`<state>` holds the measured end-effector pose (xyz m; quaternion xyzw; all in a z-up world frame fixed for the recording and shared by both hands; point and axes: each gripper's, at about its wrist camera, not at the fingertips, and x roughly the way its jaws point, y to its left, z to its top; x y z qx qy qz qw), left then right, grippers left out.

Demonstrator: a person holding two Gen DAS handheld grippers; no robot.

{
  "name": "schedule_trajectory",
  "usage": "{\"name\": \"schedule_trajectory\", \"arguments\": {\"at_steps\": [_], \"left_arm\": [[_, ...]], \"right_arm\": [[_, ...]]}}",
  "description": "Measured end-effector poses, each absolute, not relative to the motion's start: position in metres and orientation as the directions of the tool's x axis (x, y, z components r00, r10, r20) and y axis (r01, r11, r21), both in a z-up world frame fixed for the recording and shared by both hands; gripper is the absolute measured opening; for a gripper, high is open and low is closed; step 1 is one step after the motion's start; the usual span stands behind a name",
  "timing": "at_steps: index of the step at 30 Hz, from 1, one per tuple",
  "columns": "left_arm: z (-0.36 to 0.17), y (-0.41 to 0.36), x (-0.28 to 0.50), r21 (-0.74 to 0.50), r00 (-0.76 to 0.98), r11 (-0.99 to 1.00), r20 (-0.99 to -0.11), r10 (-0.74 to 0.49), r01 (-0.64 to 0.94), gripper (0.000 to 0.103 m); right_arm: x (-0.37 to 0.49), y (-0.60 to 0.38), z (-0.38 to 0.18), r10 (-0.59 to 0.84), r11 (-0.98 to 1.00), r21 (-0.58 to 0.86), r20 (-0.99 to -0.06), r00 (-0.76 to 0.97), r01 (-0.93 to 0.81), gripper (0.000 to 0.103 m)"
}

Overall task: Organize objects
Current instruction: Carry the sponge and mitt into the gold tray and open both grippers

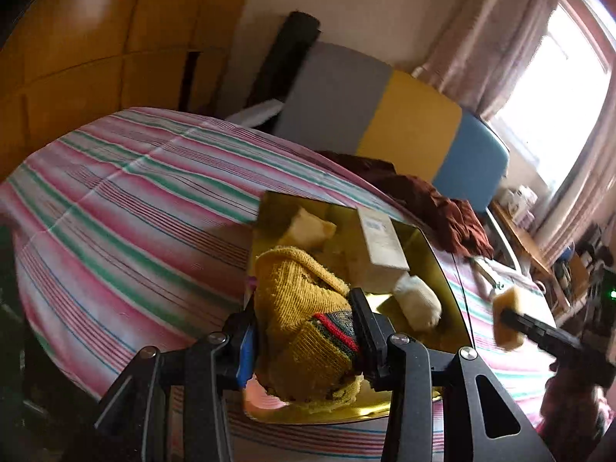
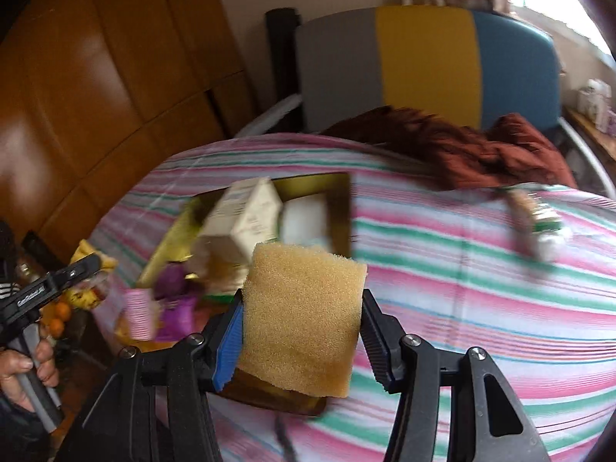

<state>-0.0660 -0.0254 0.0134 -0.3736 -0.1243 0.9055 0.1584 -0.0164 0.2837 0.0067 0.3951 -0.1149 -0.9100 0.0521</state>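
The left hand-held gripper [image 1: 304, 331] is clamped on one mustard-yellow knitted piece [image 1: 304, 308] with a red and dark striped band; both pads press its sides. Its long axis runs from about 5 o'clock near the jaws up toward 11 o'clock in the left wrist view, the rounded end pointing away from the camera. It hangs over the near end of a single gold tray [image 1: 431, 254] lying on the striped bed cover [image 1: 127, 192].

The right hand-held gripper [image 2: 302, 323] is closed on one tan sponge [image 2: 304, 319], a flat, nearly square block gripped by its left and right edges, broad face toward the camera, top edge tipped slightly toward 1 o'clock. It sits low and centre in the right wrist view, in front of the tray's near end. In the left wrist view the same sponge [image 1: 510, 319] shows at 3 o'clock of the tray, held above the cover.

In the tray I count one pale carton [image 1: 381, 238], long axis running toward 11 o'clock, one white rolled bundle [image 1: 417, 302] at 5 o'clock of the carton, and one cream-coloured lump [image 1: 308, 227] at 9 o'clock of it. The right wrist view also shows something purple [image 2: 175, 296] at the tray's 7 o'clock end, too blurred to name.

One dark red cloth [image 1: 431, 208] lies crumpled at the bed's far edge, in front of one grey, yellow and blue chair back [image 1: 408, 127].
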Motion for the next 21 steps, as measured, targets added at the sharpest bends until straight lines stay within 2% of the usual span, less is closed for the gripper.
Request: {"name": "schedule_trajectory", "arguments": {"at_steps": [8, 21], "left_arm": [[0.01, -0.025, -0.065, -0.376, -0.645, -0.901, -0.637, 0.422, -0.217, 0.043], [0.01, 0.012, -0.081, -0.401, -0.583, -0.863, -0.637, 0.503, -0.307, 0.044]], "right_arm": [[-0.029, 0.242, -0.008, -0.26, -0.951, 0.304, -0.713, -0.652, 0.047, 0.055], [-0.036, 0.245, -0.024, -0.204, -0.963, 0.27, -0.753, -0.625, -0.011, 0.058]]}}
